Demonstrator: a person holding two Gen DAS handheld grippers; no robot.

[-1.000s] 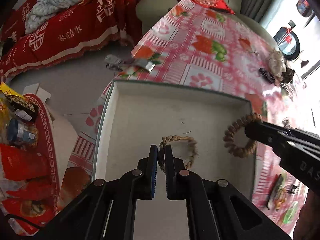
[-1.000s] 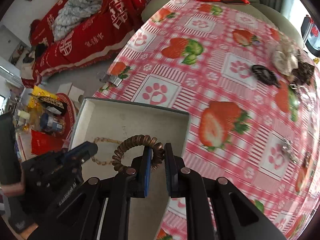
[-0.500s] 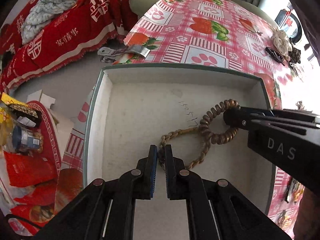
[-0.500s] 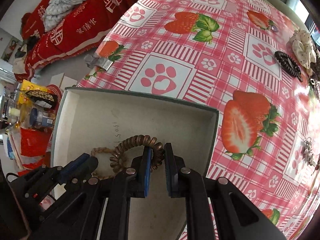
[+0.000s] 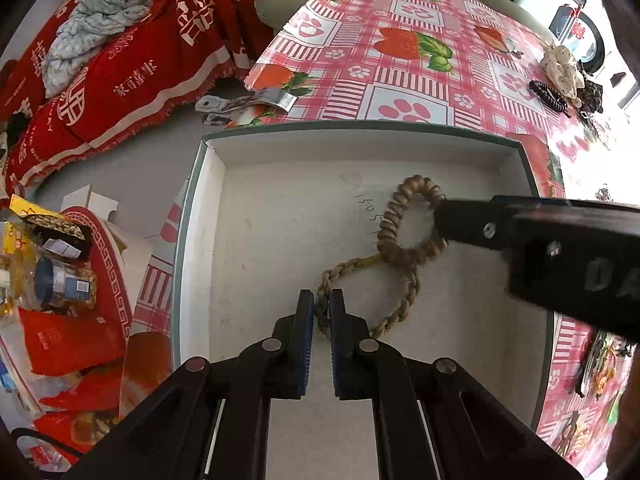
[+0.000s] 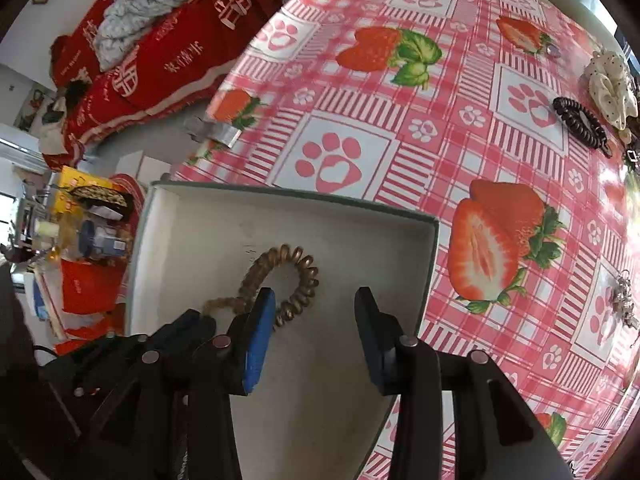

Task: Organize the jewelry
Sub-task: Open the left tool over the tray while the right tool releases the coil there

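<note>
Two grippers work over our white box [image 5: 208,240]. Our left gripper [image 5: 321,312] is nearly closed and pinches the braided loop [image 5: 404,304], which lies on the box floor. Our right gripper [image 6: 314,312] is wide open and holds nothing. The brown coil hair tie [image 6: 298,280] lies in the box just past its left finger [image 6: 260,328] and rests on the far end of the braided loop. We can read "DA" on the right gripper's side, and some small handwriting [image 5: 370,216] on the box floor that we cannot make out.

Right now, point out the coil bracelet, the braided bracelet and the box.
coil bracelet [image 6: 298,276], right wrist view, its right side.
braided bracelet [image 5: 412,294], left wrist view, its right strand.
box [image 5: 360,133], left wrist view, its far rim.
</note>
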